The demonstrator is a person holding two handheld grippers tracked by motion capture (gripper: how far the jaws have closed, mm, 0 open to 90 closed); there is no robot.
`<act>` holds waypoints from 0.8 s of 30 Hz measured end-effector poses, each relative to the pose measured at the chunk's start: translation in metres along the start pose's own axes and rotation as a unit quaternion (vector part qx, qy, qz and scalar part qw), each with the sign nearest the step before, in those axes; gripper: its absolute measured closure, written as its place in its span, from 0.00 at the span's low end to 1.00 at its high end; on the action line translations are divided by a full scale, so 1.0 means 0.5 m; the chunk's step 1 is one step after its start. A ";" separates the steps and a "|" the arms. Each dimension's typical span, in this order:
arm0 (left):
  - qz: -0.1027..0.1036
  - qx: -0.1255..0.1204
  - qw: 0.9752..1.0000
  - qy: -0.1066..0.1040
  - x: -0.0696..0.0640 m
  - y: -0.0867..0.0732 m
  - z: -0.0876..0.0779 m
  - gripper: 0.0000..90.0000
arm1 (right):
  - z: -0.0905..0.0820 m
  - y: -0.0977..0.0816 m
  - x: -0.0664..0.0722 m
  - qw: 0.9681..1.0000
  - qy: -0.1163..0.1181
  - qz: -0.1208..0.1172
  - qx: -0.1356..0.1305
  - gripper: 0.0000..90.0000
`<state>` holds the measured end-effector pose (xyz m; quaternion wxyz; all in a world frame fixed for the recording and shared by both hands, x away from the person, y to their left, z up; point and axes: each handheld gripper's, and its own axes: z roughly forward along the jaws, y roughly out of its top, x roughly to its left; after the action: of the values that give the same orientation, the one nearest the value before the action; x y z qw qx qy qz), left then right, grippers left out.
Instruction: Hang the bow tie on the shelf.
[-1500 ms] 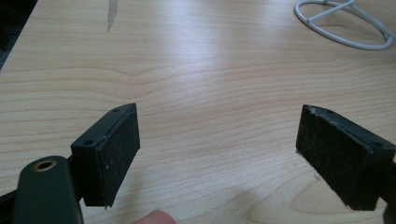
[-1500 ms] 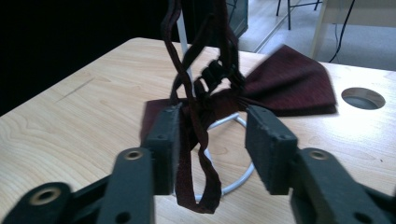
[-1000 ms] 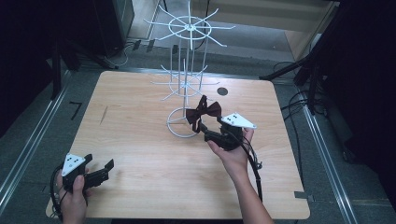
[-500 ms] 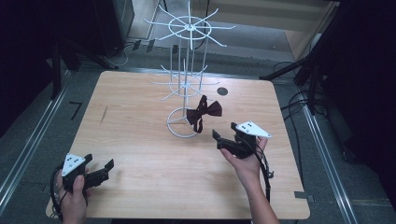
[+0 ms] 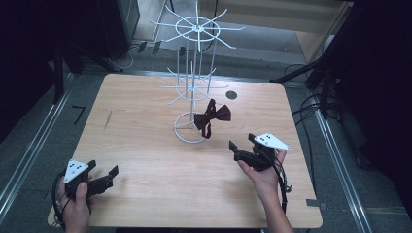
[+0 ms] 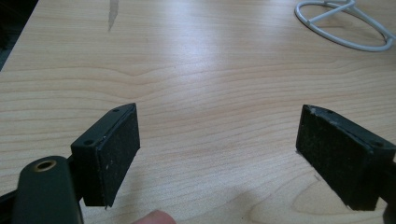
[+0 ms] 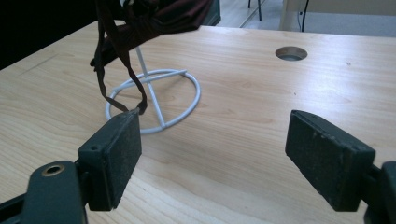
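Dark maroon fabric, a bow tie [image 5: 212, 116], hung on a lower prong of the white wire display stand [image 5: 193, 73] near the table's middle, strap loop dangling toward the stand's ring base [image 5: 188, 133]. In the right gripper view the bow tie [image 7: 154, 18] drooped from the top of the shot, its thin strap [image 7: 125, 65] trailing down in front of the ring base [image 7: 154, 100]. Right gripper [image 5: 241, 149] sat just to the right of the stand, close to the wooden table [image 5: 145, 194], jaws spread wide w/ nothing between them; bare wood showed btwn its pads [image 7: 329, 156]. Left gripper [image 5: 104, 179] was well apart, down at the near left corner of the table, jaws also wide and empty, pads [image 6: 114, 149] framing plain wood grain. Handling, as a judgement: the tie looked light, soft and floppy, prob. no weight to speak of, not fragile, but it would sag and swing if pinched by one wing. The strap seemed thin and likely to slip out of flat pads. Best hold was prob. the centre knot, the thickest and firmest bit; lifting there should clear the prong w/o tugging the light stand over. A cable hole [image 5: 231, 95] sat behind the stand.
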<state>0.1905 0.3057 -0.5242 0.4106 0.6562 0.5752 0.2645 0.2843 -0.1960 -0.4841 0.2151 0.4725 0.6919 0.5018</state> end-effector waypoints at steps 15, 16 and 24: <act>0.000 0.000 1.000 0.000 0.000 0.000 -0.001 0.16 | -0.044 -0.043 -0.057 0.999 -0.020 0.024 0.008 0.18; 0.000 0.000 1.000 0.000 0.000 0.000 -0.001 0.16 | -0.047 -0.044 -0.062 0.999 -0.022 0.024 0.009 0.17; -0.001 0.000 1.000 -0.001 0.001 0.000 -0.001 0.16 | -0.072 -0.061 -0.088 0.999 -0.034 0.029 0.014 0.16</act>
<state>0.1902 0.3062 -0.5239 0.4114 0.6558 0.5754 0.2639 0.2636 -0.2535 -0.5048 0.2171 0.5118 0.6770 0.4823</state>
